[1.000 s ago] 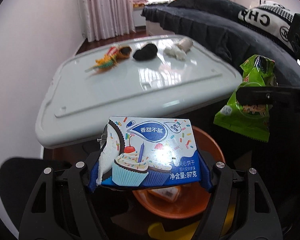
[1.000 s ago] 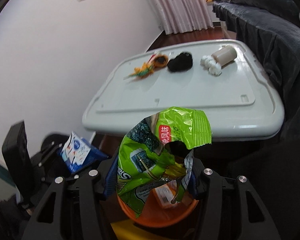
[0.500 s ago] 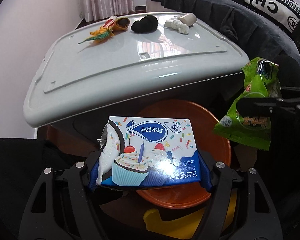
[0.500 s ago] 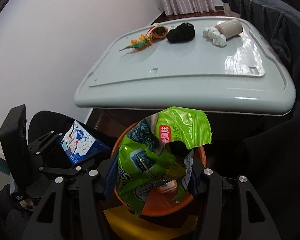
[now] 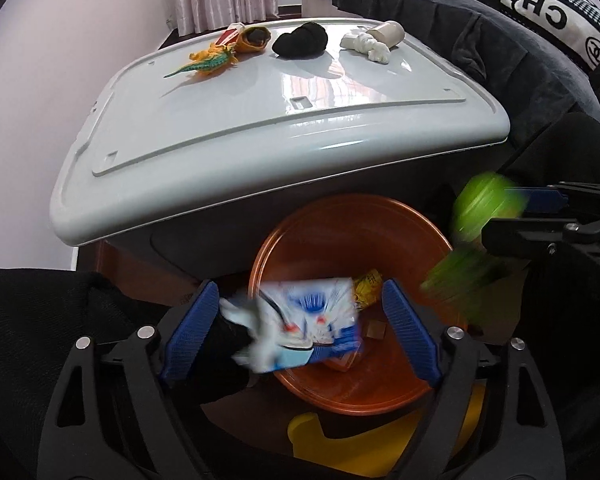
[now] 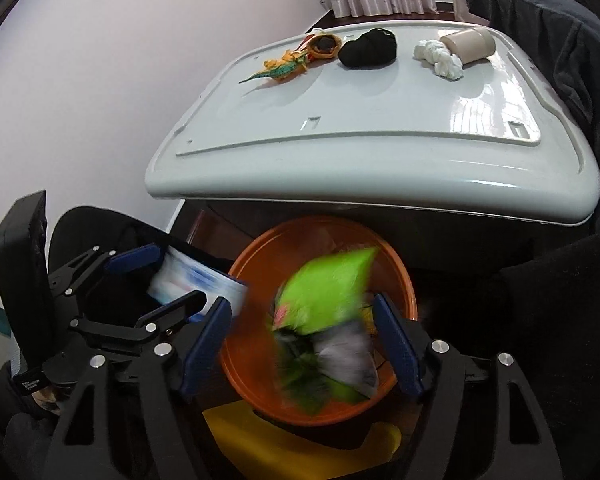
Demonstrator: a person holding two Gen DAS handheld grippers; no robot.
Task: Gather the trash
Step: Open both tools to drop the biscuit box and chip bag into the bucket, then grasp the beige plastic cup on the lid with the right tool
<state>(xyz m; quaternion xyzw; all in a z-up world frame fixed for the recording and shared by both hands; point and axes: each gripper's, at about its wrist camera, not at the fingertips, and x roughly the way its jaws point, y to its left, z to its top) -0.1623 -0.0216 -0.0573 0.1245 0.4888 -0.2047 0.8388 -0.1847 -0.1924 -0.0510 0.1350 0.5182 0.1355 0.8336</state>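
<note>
1. Left wrist view: my left claw (image 5: 300, 328) is opening; one blue cookie box (image 5: 304, 328), blurred, long axis crosswise, hangs unpressed between the pads over one orange bin (image 5: 340, 224).
2. My right claw (image 6: 304, 344) is opening too; one green snack bag (image 6: 324, 300), blurred, loose between its pads, sits above the bin.

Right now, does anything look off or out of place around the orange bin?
Yes: both wrappers are blurred in mid-drop. The blue cookie box hangs tilted across the orange bin's near rim between the left gripper's opening jaws; the green snack bag falls between the right gripper's opening jaws.
</note>
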